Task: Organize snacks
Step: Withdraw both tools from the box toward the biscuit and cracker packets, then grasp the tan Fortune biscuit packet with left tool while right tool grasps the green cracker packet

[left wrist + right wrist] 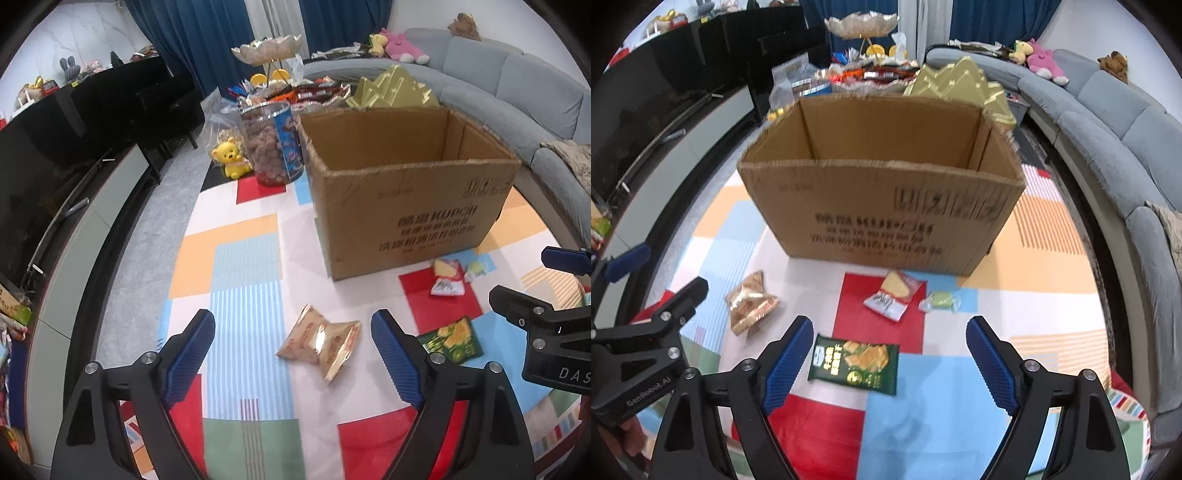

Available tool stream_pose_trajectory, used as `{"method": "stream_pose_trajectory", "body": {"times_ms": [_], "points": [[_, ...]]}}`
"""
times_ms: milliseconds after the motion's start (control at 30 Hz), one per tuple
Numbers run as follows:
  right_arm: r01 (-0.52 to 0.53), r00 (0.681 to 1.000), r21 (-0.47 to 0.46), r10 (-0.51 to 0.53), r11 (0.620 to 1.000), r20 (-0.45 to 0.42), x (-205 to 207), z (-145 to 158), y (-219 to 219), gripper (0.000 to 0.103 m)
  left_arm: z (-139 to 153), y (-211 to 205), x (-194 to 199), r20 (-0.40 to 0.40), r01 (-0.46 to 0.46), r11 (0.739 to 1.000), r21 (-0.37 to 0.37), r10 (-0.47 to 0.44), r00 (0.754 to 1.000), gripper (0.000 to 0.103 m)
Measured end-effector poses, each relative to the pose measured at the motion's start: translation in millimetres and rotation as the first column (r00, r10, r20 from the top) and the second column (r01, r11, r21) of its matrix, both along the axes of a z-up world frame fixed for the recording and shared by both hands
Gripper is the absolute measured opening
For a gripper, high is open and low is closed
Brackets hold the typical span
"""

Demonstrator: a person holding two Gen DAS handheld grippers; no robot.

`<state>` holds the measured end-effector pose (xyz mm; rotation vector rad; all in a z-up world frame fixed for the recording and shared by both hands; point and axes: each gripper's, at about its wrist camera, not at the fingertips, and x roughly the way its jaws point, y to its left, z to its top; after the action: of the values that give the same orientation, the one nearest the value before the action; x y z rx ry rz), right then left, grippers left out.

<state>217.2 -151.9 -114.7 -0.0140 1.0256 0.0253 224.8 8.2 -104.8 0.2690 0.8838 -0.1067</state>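
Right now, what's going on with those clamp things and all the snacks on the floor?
A person is tidying snacks with a hand-held gripper in each hand. Both are open and hold nothing. The left gripper hovers over a crinkled golden packet; the right gripper hangs over a green cracker packet. Three smaller snacks lie before the open cardboard box, whose bottom isn't visible.

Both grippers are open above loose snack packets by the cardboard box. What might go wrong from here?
1. The gold packet is crinkled and shiny; the left gripper may pinch only an edge and drop it.
2. The green packet lies flat on the mat, so the right gripper may slide over it.
3. The box has tall walls; a low carry could hit the rim.
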Motion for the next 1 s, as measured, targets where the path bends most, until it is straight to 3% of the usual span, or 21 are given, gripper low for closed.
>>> {"method": "stream_pose_trajectory", "body": {"times_ms": [333, 1000], "points": [[0.013, 0.992, -0.004, -0.014, 1.0, -0.123, 3, -40, 19, 0.092, -36, 15, 8, -0.096, 0.058, 0.998, -0.005, -0.058, 0.994, 0.089], [0.02, 0.967, 0.007, -0.018, 1.0, -0.255, 35, -95, 34, 0.092, -90, 15, 40, -0.239, 0.15, 0.988, -0.042, -0.156, 0.958, 0.089]]}}
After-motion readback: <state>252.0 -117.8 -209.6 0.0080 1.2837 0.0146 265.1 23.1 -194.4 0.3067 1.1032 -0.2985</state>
